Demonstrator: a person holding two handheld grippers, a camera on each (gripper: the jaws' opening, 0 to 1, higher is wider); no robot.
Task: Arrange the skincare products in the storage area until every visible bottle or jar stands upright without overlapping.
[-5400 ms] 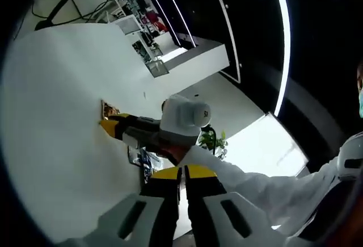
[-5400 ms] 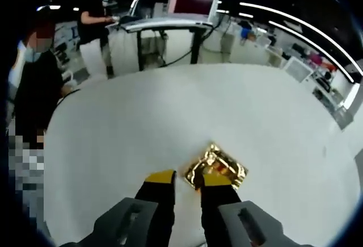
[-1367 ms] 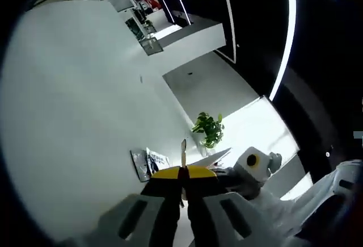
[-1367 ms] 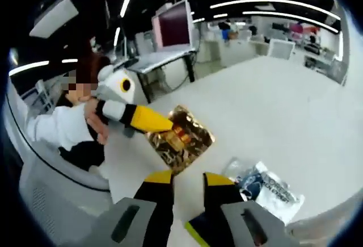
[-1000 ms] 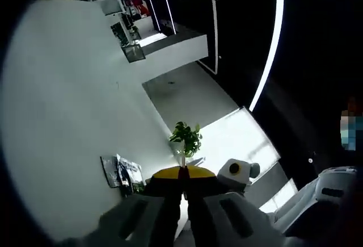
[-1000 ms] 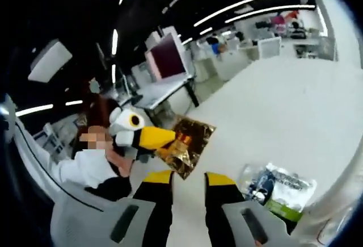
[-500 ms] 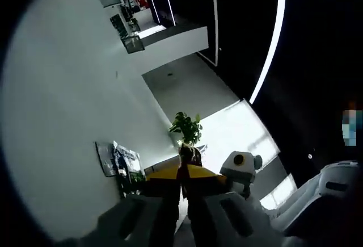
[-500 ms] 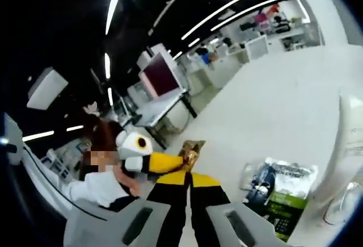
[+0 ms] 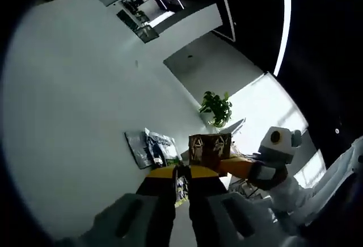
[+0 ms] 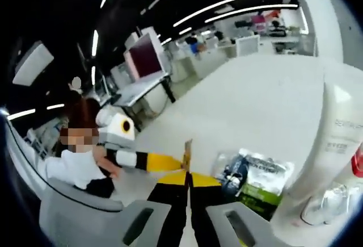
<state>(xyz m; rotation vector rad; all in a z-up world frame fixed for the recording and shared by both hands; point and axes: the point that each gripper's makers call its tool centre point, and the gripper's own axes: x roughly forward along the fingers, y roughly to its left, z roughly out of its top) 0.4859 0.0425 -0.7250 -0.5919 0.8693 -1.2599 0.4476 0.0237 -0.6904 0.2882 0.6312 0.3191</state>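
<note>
Both grippers clamp one gold foil sachet (image 9: 209,149) between them: the right gripper (image 10: 186,180) pinches its lower edge, seen edge-on, and the left gripper (image 10: 176,162) grips it from the side. In the left gripper view, the left gripper's (image 9: 181,173) own jaws are closed with the sachet just above the tips. Judged purpose: passing it between hands, clear of the white table (image 9: 68,105). Just beside the sachet, a clear packet (image 10: 258,180) lies flat, holding dark and green-printed contents. Beyond that packet stands a white tube (image 10: 326,145), upright.

Broad white tabletop (image 9: 68,116) open; flat printed sachets (image 10: 258,181), tall white tube (image 10: 329,145), clear glass jar (image 10: 329,201) crowd near edge.
</note>
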